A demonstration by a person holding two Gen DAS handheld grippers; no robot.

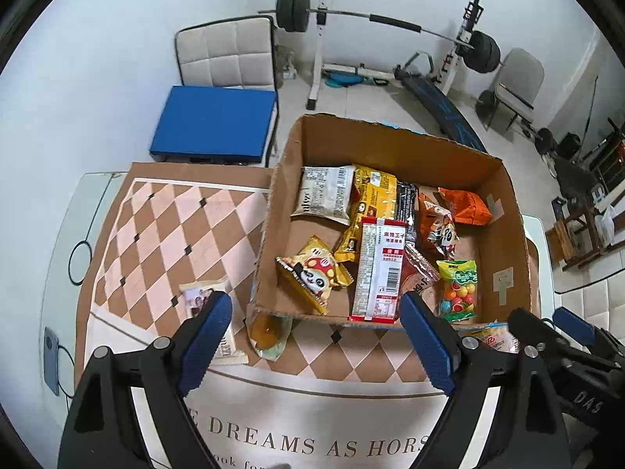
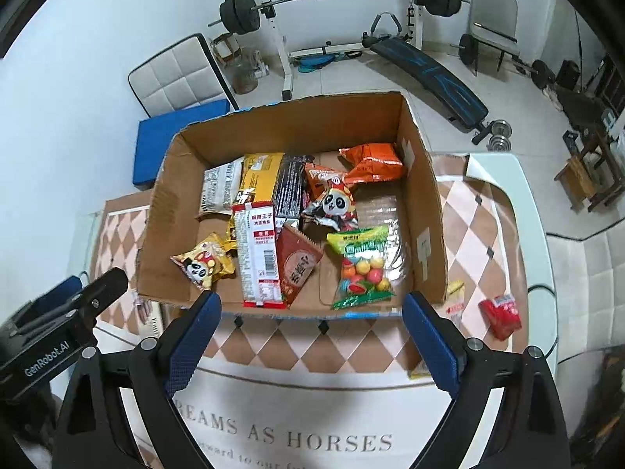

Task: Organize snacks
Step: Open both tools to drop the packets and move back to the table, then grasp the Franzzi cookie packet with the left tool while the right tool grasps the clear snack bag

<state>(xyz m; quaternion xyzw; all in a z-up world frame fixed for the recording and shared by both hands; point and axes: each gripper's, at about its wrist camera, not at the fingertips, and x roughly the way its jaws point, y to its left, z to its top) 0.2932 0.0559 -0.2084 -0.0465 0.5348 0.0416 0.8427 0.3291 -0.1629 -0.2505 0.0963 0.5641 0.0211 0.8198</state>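
An open cardboard box point(image 1: 273, 211) point(image 2: 425, 211) stands on the checkered tablecloth and holds several snack packets, among them a red-and-white long pack point(image 1: 381, 269) point(image 2: 259, 254), a green candy bag point(image 1: 457, 289) point(image 2: 361, 269) and an orange bag point(image 2: 373, 162). My left gripper point(image 1: 314, 301) hovers open above the box's near wall, nothing between its fingers. My right gripper point(image 2: 312, 301) hangs beside it, jaws wide and still opening, with nothing in them. Loose on the cloth lie a white packet point(image 1: 195, 297), an amber packet point(image 1: 269, 332), a red packet point(image 2: 500, 312) and a small yellow packet point(image 2: 455, 297).
The cloth's printed white border point(image 2: 312, 410) lies under both grippers. Behind the table stand a chair with a blue cushion point(image 1: 215, 121), a barbell rack point(image 1: 320, 39) and a sit-up bench point(image 2: 429, 70). The table's rounded right edge point(image 2: 547, 273) runs near the red packet.
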